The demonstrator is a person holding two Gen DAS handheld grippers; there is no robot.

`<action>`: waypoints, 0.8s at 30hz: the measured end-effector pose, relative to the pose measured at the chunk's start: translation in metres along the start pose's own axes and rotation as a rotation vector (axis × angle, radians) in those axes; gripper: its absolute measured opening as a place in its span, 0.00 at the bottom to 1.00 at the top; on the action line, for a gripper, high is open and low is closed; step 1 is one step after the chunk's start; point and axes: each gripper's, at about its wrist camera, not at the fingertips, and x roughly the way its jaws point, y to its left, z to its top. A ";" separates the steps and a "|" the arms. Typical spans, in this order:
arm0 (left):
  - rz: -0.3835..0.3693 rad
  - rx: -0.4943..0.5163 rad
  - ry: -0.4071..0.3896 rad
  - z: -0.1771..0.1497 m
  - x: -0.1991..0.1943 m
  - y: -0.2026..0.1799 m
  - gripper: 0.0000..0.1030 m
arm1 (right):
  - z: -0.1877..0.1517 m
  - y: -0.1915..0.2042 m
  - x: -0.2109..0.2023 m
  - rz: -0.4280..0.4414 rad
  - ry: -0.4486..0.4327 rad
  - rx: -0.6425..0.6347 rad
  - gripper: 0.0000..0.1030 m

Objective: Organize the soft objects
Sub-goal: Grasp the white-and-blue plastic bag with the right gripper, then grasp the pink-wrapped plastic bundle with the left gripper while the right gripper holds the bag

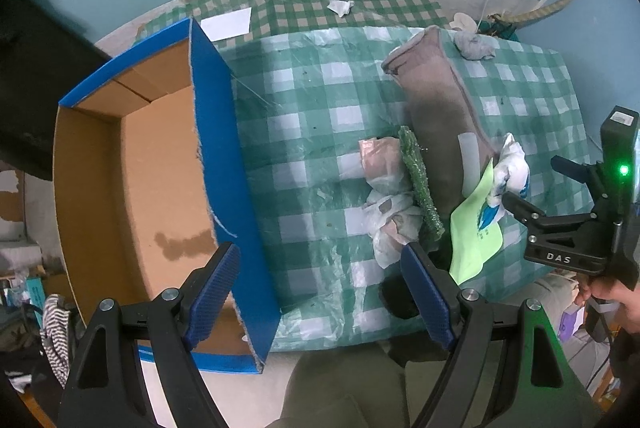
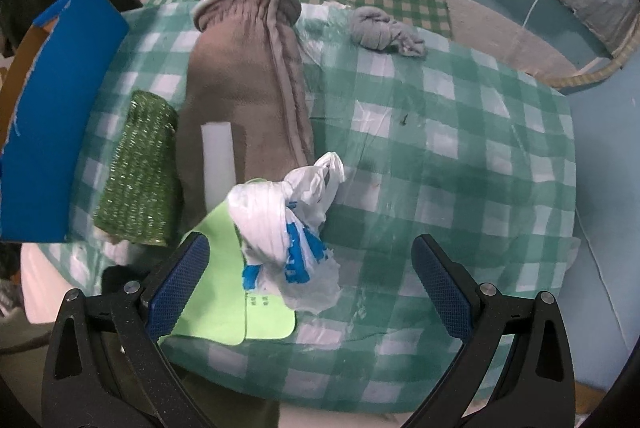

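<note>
We noted the worktop under a green checked cover, with an open cardboard box at its left side, nothing visible inside. A long brown rolled cloth lay with its long axis running away from us, a green glittery roll just beside it on the left. A knotted white plastic bag with blue print rested partly on a light green sheet, touching the near end of the brown cloth. A grey bundled cloth sat well apart at the far side. Right gripper: jaws wide, holding nothing, the bag directly ahead between the fingers. Left gripper: wide, empty, near the box wall. We judged the right the nearer to the bag.
</note>
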 end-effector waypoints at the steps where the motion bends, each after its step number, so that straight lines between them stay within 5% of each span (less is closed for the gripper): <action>1: 0.001 0.001 0.005 0.001 0.002 -0.001 0.82 | 0.000 0.000 0.004 -0.004 0.001 -0.004 0.98; 4: 0.005 0.003 0.016 0.002 0.008 -0.005 0.82 | 0.001 -0.003 0.014 -0.005 0.010 -0.010 0.98; 13: 0.021 0.013 0.030 0.004 0.016 -0.012 0.82 | 0.002 -0.006 0.034 0.060 0.037 -0.017 0.76; 18: 0.020 0.017 0.042 0.006 0.025 -0.015 0.82 | 0.001 -0.009 0.039 0.086 0.070 -0.003 0.42; 24: 0.026 0.023 0.063 0.010 0.039 -0.020 0.82 | -0.001 -0.029 0.026 0.097 0.052 0.081 0.40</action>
